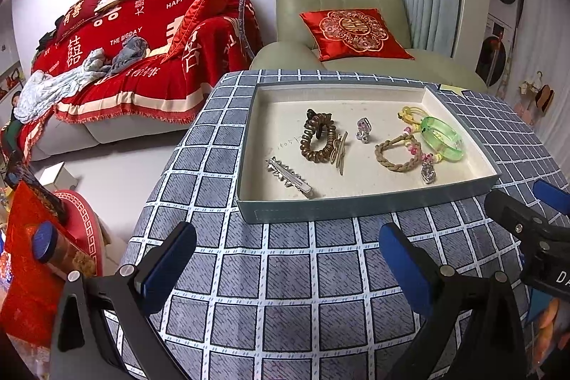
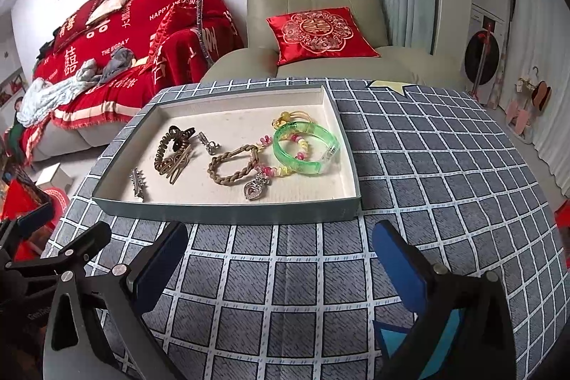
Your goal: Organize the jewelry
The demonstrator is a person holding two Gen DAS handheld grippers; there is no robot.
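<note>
Shallow tray [image 2: 228, 211] of jewelry toward the table's [image 2: 427, 166] far edge, green bangle [image 2: 306, 145] at its right wall, left gripper [image 1: 285, 259] and right gripper [image 2: 279, 255] both spread wide and empty above bare checked cloth at the near edge.

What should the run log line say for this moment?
left gripper: open, empty | right gripper: open, empty | shallow grey cardboard tray: holds jewelry

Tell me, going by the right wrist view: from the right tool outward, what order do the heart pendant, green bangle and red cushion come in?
From the right tool:
1. Heart pendant, at the tray's near edge.
2. Green bangle, farther back on the tray's right side.
3. Red cushion, far beyond the table on the armchair.
</note>
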